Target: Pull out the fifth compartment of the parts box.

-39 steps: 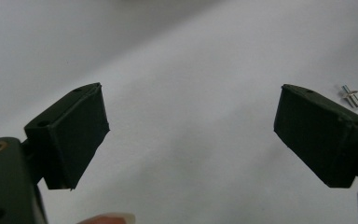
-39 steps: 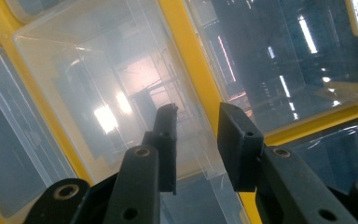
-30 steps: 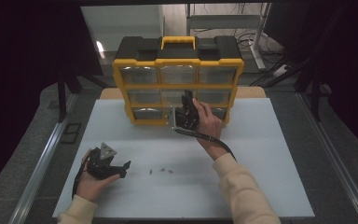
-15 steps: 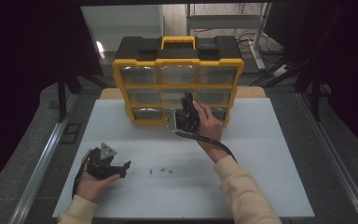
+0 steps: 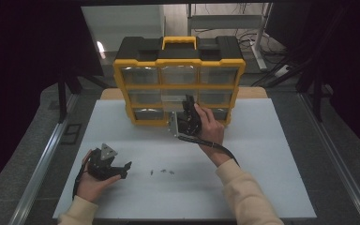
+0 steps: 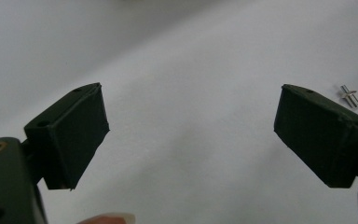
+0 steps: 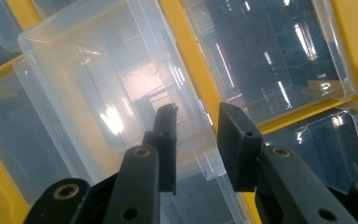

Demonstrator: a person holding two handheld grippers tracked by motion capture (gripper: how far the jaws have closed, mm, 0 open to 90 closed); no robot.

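Observation:
A yellow and black organizer (image 5: 122, 75) with clear drawers stands upright at the back of the white table. My right gripper (image 5: 187, 107) is up against its middle column. In the right gripper view, the right gripper (image 7: 196, 144) is shut on the front wall of a clear drawer (image 7: 98, 79) that sticks out of the frame, one jaw inside it and one outside. My left gripper (image 5: 122, 169) rests low over the table at the front left. It is open with nothing between its fingers (image 6: 191, 135).
Several small metal pins (image 5: 162, 172) lie on the white mat (image 5: 272, 187) just right of the left gripper; one pin (image 6: 350, 96) lies beside its right jaw. Dark rails and grey floor border the table on both sides.
The right hand has shifted very slightly at the drawer. The left hand and the pins have stayed put.

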